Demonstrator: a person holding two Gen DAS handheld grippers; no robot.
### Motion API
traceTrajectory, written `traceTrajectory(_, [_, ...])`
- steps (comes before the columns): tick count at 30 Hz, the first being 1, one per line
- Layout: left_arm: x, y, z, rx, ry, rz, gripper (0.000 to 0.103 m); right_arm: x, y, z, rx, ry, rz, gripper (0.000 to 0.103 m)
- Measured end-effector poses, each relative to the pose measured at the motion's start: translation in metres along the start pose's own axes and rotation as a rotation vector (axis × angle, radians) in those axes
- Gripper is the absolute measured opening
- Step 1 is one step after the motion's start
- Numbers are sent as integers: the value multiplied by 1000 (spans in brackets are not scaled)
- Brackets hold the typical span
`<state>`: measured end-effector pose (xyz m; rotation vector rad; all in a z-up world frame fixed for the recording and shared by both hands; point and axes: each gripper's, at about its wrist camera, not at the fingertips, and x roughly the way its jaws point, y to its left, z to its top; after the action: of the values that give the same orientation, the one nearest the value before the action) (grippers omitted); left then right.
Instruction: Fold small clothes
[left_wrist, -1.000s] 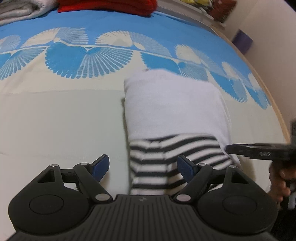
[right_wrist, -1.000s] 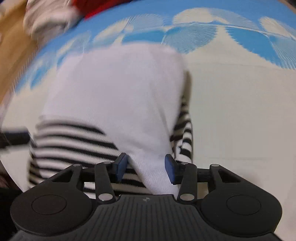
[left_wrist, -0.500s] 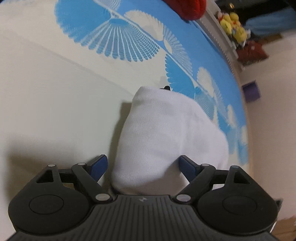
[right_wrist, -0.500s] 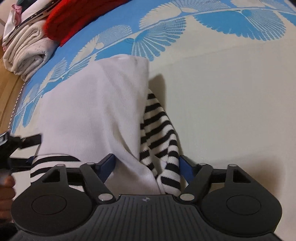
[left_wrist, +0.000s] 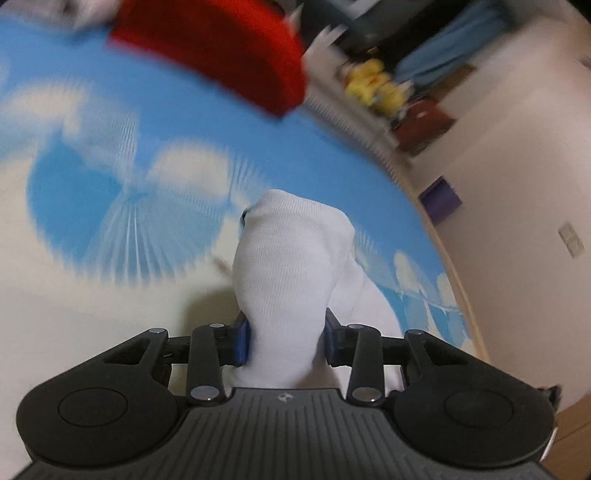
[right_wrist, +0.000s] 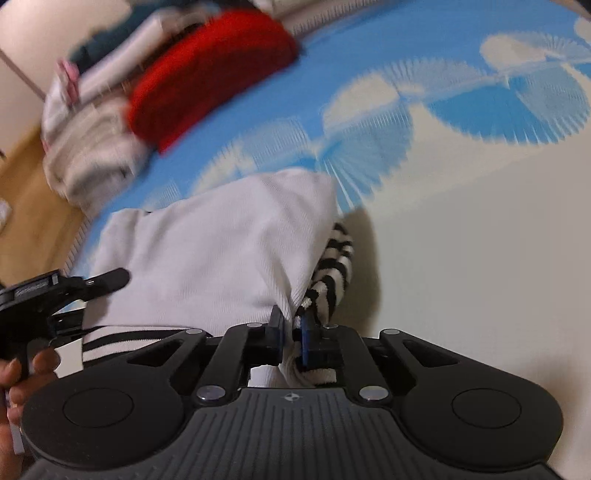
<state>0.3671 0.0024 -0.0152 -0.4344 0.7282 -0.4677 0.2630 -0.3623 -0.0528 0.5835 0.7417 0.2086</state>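
Both grippers are closing jaws on the near edge of the garment (right_wrist: 221, 254) on the bed (right_wrist: 480, 277), left gripper (left_wrist: 284, 341) pinching white cloth, right gripper (right_wrist: 291, 336) clamping the corner; both should be lifting evenly, keeping the edge taut.

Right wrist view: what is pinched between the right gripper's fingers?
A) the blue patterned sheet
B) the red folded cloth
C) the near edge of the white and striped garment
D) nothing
C: the right gripper has its blue fingers closing on the white and striped garment's near edge.
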Motion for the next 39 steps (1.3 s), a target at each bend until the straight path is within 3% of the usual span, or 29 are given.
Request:
traceTrajectory(1, [-2,0,6,29,-25,21,48,1,5,4,-6,-33,17,8])
traceTrajectory(3, [-4,8,14,14,-78,109,70,8,17,9,-36,-79,21,8])
traceTrajectory(5, [-9,20,16,-33,-106,156,70,22,25,11,-58,-78,-19,8])
traceTrajectory(7, [-10,24,14,-50,-39,125,70,42,26,15,-57,-39,-60,8])
traceTrajectory(11, [5,13,-10,94,128,116,68,65,21,16,-63,-4,-157,8])
traceTrajectory(12, [10,14,-19,144,160,144,66,69,19,17,-45,9,-160,8])
traceTrajectory(14, [22,22,-40,240,220,281,68,71,19,17,-28,25,-159,9])
traceTrajectory(15, [25,30,-51,251,232,325,69,69,20,17,-23,25,-162,13])
traceTrajectory(16, [23,34,-52,216,228,326,69,66,20,17,-15,19,-167,21])
traceTrajectory(18, [12,34,-48,147,206,299,62,57,20,17,2,4,-165,25])
traceTrajectory(20, [-2,22,-49,177,165,276,58,47,23,14,-17,9,-124,31])
traceTrajectory(22, [-1,15,-56,225,190,261,58,47,27,8,-68,64,-77,32])
traceTrajectory(23, [8,18,-59,242,224,303,64,52,28,2,-103,118,-66,33])
traceTrajectory(24, [18,23,-61,241,257,353,75,60,28,-7,-150,183,-96,33])
traceTrajectory(25, [19,29,-65,212,263,371,79,66,28,-14,-195,223,-160,33])
traceTrajectory(27, [6,28,-62,149,241,381,79,65,26,-21,-238,228,-261,32])
traceTrajectory(30, [-24,-1,-62,270,152,514,83,36,31,-16,-221,133,-328,34])
traceTrajectory(32, [-52,-22,-64,342,83,557,88,7,45,-14,-264,53,-341,36])
traceTrajectory(36, [-123,-68,-83,415,-83,546,103,-60,85,-24,-399,-116,-414,68])
traceTrajectory(39, [-169,-102,-116,472,-215,528,102,-105,106,-41,-428,-180,-442,81])
